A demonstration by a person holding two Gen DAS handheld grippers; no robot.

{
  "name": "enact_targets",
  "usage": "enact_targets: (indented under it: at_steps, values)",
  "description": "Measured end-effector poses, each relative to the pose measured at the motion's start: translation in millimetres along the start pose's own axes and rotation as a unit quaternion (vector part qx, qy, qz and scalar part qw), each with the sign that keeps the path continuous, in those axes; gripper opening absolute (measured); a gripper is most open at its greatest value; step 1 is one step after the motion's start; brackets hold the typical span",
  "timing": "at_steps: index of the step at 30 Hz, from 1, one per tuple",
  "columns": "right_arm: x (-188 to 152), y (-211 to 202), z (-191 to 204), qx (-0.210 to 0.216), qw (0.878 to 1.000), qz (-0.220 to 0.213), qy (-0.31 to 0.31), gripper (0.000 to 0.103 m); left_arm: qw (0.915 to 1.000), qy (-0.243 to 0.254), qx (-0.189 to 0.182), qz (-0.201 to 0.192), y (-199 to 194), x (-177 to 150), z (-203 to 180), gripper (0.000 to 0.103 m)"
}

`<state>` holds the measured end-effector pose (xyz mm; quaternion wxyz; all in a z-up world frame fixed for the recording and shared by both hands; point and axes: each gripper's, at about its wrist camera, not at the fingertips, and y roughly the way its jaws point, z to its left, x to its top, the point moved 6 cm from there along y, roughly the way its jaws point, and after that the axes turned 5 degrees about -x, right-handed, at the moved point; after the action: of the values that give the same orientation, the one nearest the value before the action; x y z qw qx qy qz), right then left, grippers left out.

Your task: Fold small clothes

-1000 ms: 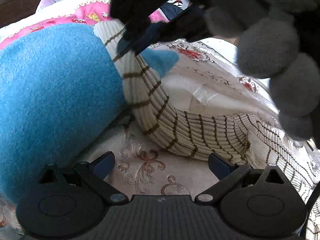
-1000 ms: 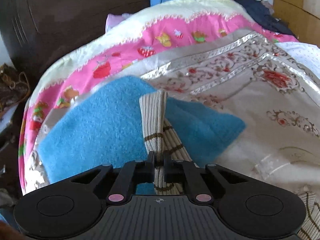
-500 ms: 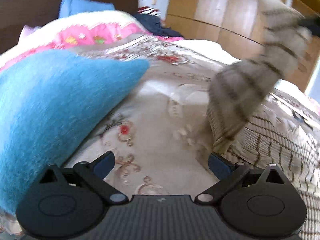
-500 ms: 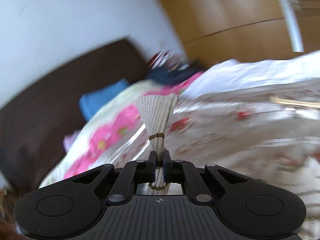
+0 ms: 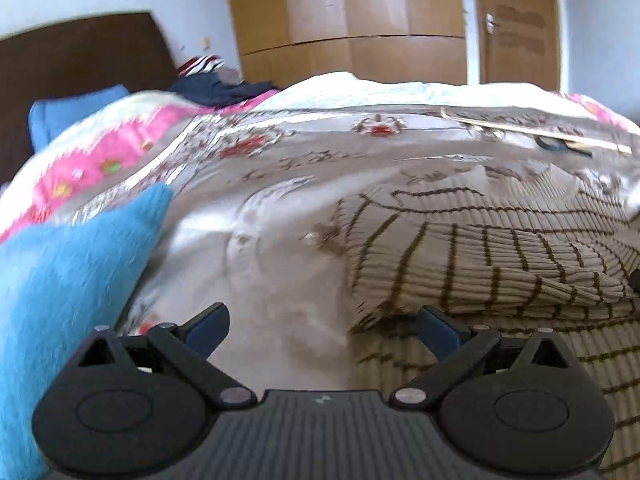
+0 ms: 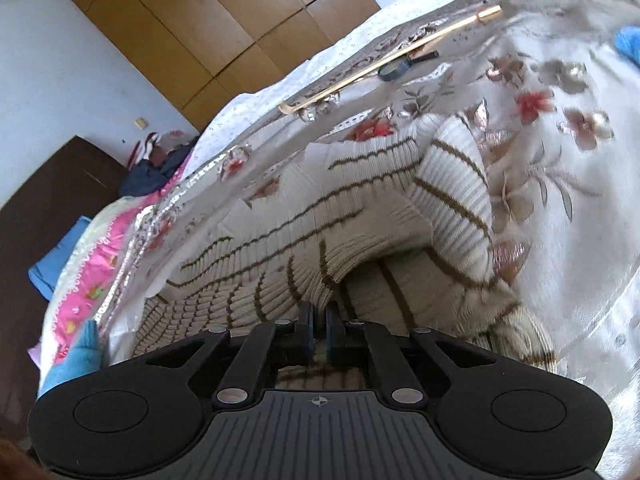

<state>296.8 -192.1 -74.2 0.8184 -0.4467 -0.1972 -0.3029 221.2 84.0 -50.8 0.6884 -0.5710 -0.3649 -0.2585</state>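
Note:
A cream ribbed sweater with brown stripes [image 5: 480, 264] lies on the flowered bed cover [image 5: 280, 216], one sleeve [image 6: 452, 184] folded across its body. My right gripper [image 6: 320, 332] is low over the sweater with its tips at the folded knit edge. Its jaws are opening: a narrow gap shows between the pads, which no longer press on the cloth. My left gripper [image 5: 322, 322] is wide open over bare cover, its right finger at the sweater's near edge. A blue fleece garment [image 5: 60, 300] lies to its left.
A thin wooden stick [image 6: 380, 64] and a magnifying glass [image 6: 394, 68] lie on the cover beyond the sweater. A pink-bordered quilt [image 5: 120, 140], a blue pillow [image 5: 72, 116] and a dark clothes pile [image 5: 216, 84] sit near the headboard. Wooden wardrobe doors [image 5: 380, 20] stand behind.
My right gripper swung the pinched sleeve away from the blue fleece and down onto the sweater, and its jaws have parted slightly. My left gripper moved right, still open.

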Motion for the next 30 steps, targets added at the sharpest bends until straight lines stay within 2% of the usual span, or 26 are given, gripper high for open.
enact_targets:
  at_steps: [4,8,10,11,12,13,17,19,20,21,23,27,29,30]
  values:
    - [5,-5,-4,0.019,1.000,-0.016,0.012,0.013,0.9995,0.028,0.006,-0.010,6,12,-11,0.103]
    - [23,-5,-14,0.024,0.998,-0.034,0.046,0.026,0.9991,0.038,0.010,-0.016,13,20,-18,0.103]
    - [26,1,-19,0.028,0.997,-0.029,0.066,0.026,0.9992,0.034,0.008,-0.017,15,24,-19,0.103]
    - [27,3,-21,0.022,0.997,-0.029,0.072,0.022,0.9993,0.032,0.006,-0.017,16,26,-20,0.103]
    - [27,4,-23,0.008,0.997,-0.029,0.072,0.010,0.9993,0.031,0.006,-0.018,17,27,-21,0.103]
    - [27,3,-24,0.000,0.997,-0.031,0.070,0.006,0.9993,0.029,0.005,-0.021,16,30,-22,0.103]
    - [30,-18,-19,-0.019,0.997,-0.064,0.032,0.005,0.9994,0.012,0.001,-0.031,19,33,-20,0.103]
    - [27,-14,-23,-0.041,0.998,-0.051,0.019,0.005,0.9999,0.013,0.009,-0.005,32,26,-19,0.103]
    - [24,-8,-26,-0.054,0.998,-0.034,0.016,0.007,0.9994,0.023,0.016,0.023,43,19,-20,0.103]
    - [20,0,-29,-0.064,0.998,-0.013,0.012,0.007,0.9990,0.026,0.014,0.033,48,15,-20,0.103]
    - [18,-1,-29,-0.067,0.998,-0.013,0.010,0.011,0.9994,0.017,0.006,0.030,45,15,-16,0.103]
    - [22,-19,-20,-0.066,0.997,-0.036,-0.013,0.011,0.9997,0.015,0.015,0.009,31,24,-8,0.103]
    - [23,-24,-18,-0.081,0.995,-0.043,-0.041,0.013,0.9995,0.023,0.020,0.004,28,25,-9,0.103]
    - [23,-23,-19,-0.095,0.993,-0.041,-0.054,0.014,0.9993,0.027,0.023,0.014,32,24,-7,0.103]
